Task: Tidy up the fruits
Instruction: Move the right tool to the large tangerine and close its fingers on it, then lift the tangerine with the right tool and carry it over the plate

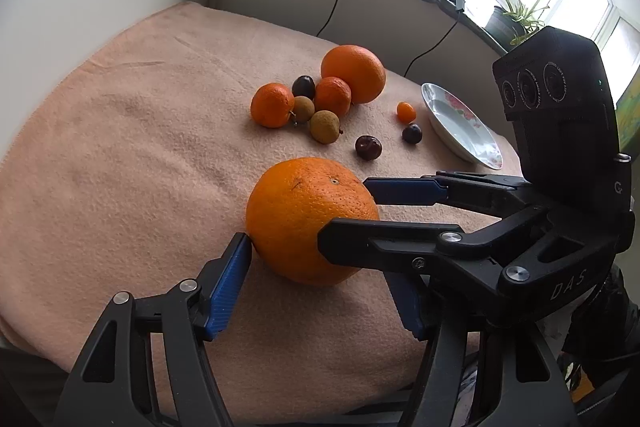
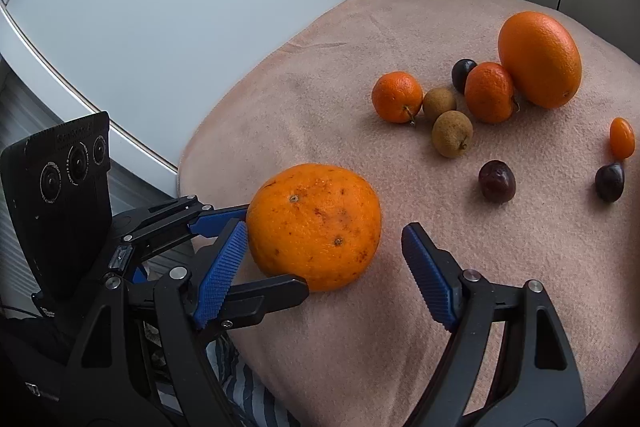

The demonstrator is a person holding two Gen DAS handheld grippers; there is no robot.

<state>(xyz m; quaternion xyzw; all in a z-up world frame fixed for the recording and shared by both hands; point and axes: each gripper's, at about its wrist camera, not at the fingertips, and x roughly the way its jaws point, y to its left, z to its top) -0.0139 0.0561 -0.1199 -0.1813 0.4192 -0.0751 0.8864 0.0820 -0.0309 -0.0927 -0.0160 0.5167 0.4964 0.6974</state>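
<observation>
The big orange [image 1: 312, 221] sits near the front edge of the pink blanket [image 1: 132, 163], well apart from the other fruit [image 1: 320, 99] and the white plate [image 1: 460, 125] at the back. Both grippers close in on it together. The left gripper [image 2: 276, 251] straddles it with one blue pad touching the rind, though whether the far pad presses is hard to tell, so the jaws look parted rather than clamped. The right gripper [image 2: 324, 267] stands open, one pad against the side of the orange and the other clear of it. The orange is probably firm and fairly heavy (its pebbled rind should give the ribbed pads some purchase), so a hold across its widest middle seems safest.
</observation>
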